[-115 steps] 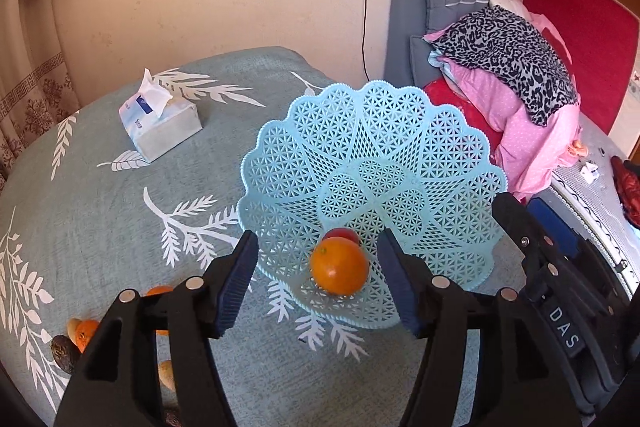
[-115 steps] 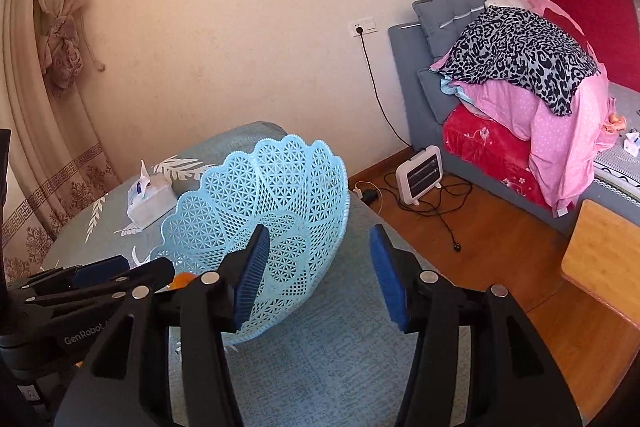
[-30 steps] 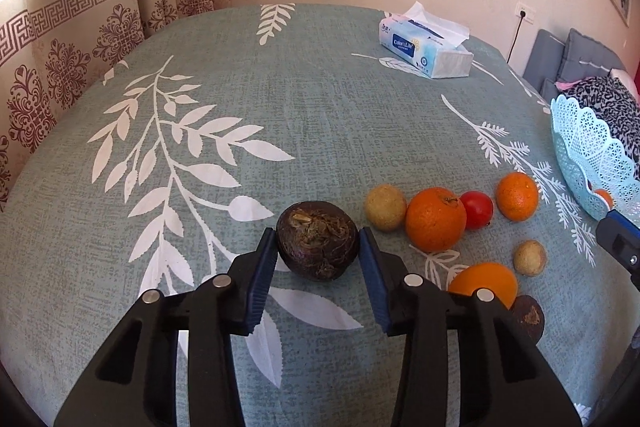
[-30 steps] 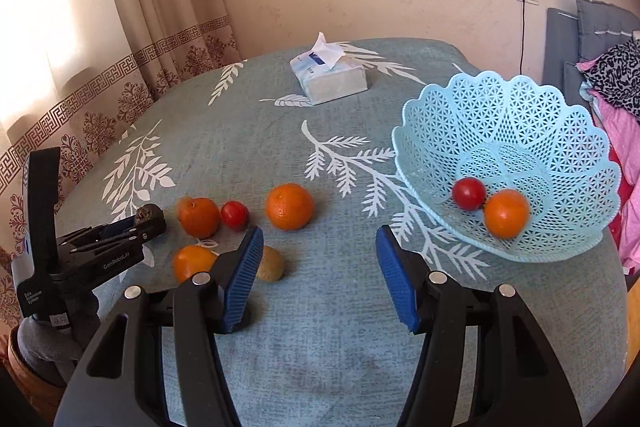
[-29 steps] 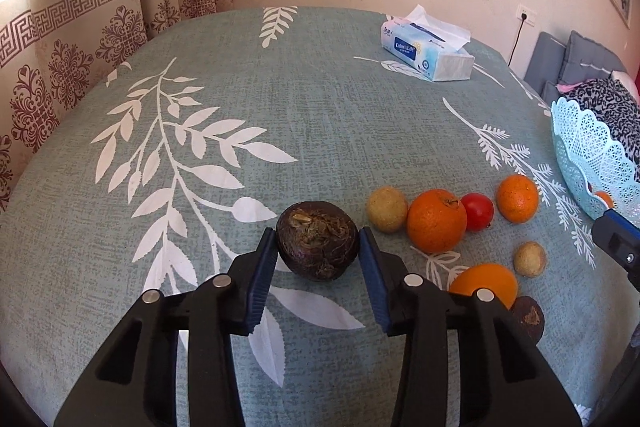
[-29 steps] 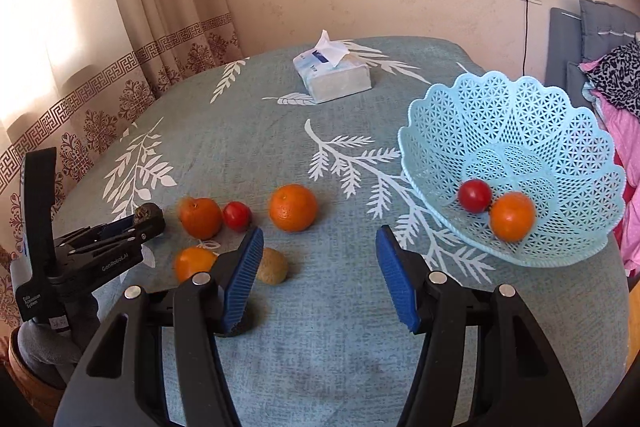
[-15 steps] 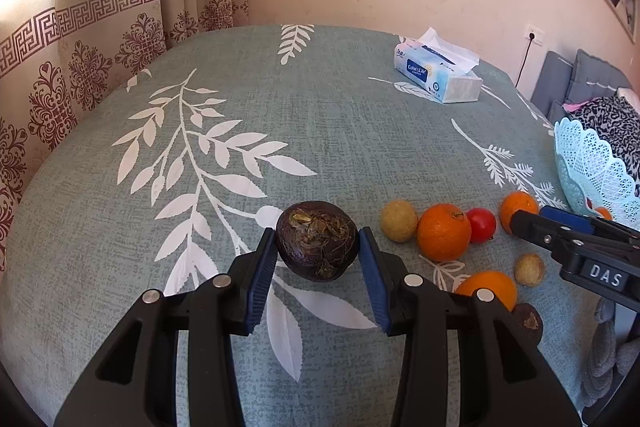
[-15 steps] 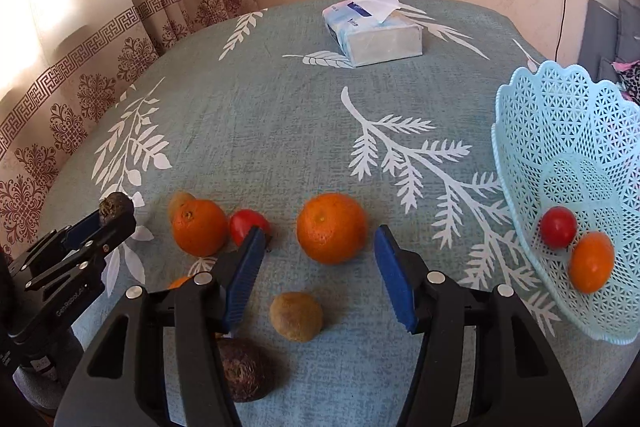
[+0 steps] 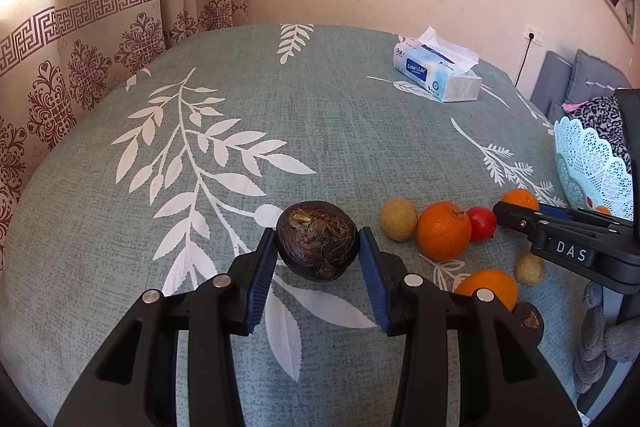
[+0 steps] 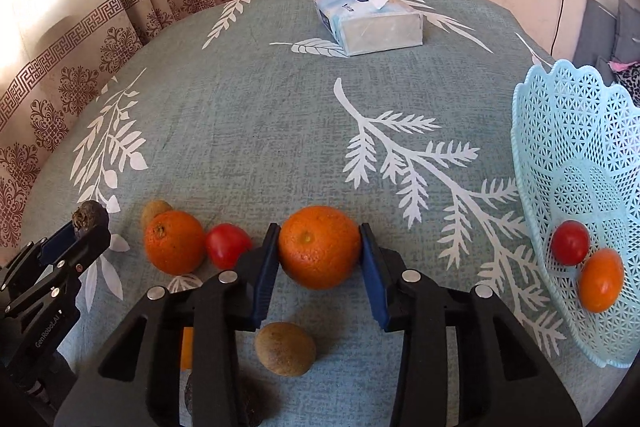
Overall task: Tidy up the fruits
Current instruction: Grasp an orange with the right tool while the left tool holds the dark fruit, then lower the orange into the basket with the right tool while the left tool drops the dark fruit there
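My left gripper (image 9: pixel 318 247) is shut on a dark purple round fruit (image 9: pixel 317 241) and holds it above the tablecloth. My right gripper (image 10: pixel 320 249) has its jaws on both sides of an orange (image 10: pixel 319 246) that rests on the cloth, touching or nearly touching it. A second orange (image 10: pixel 174 242), a red tomato (image 10: pixel 226 245), a brown kiwi-like fruit (image 10: pixel 285 348) and another small brown fruit (image 10: pixel 154 209) lie nearby. The light blue lattice basket (image 10: pixel 560 131) at the right holds a tomato (image 10: pixel 569 242) and an orange (image 10: pixel 600 279).
A tissue box (image 10: pixel 370 21) sits at the far side of the round table with the leaf-patterned cloth (image 10: pixel 248 115). Patterned curtains (image 9: pixel 100 39) hang at the left. A sofa with clothes (image 9: pixel 592 99) stands beyond the basket. Another orange (image 9: pixel 486 287) and a dark fruit (image 9: pixel 529 319) lie near the front.
My right gripper has moved down and forward to the orange, and its jaws have closed in around it. My left gripper has lifted the dark fruit a little higher.
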The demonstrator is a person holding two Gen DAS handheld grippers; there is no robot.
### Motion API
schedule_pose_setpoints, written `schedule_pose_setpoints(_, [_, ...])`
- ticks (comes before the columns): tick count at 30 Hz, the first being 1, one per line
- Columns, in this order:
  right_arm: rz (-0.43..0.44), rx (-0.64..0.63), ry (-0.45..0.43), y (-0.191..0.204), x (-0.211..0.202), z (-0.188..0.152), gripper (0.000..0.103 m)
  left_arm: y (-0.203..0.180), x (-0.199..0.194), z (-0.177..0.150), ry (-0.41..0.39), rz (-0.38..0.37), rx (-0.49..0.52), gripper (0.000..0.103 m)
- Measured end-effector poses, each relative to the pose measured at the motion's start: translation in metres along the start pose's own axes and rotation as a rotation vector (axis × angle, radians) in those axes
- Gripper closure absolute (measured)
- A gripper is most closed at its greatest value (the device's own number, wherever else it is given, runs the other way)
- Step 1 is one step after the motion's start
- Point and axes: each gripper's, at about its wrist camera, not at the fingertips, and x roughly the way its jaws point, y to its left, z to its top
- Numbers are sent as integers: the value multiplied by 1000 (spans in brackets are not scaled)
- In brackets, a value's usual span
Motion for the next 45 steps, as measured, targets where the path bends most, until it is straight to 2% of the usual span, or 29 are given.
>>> schedule_pose_setpoints(11, [11, 32, -133, -7, -55, -1, 63, 0, -1, 0, -9, 19, 1, 61])
schedule_pose_setpoints(18, [-65, 87, -235, -39, -97, -9, 63, -2, -4, 2, -18, 34, 6, 61])
schedule_pose_setpoints(22, [-144, 129, -273, -66, -115, -16, 63, -5, -10, 6, -27, 33, 4, 61])
schedule_pose_setpoints(30, [-209, 261, -289, -123, -127, -32, 63, -27, -19, 9, -39, 20, 42, 61])
schedule_pose_setpoints(35, [-244, 307, -297, -143, -126, -37, 63, -45, -22, 15, -40, -1, 65, 61])
schedule_pose_setpoints(45, [-247, 388, -328, -168, -124, -45, 61, -97, -35, 33, -81, -43, 153, 61])
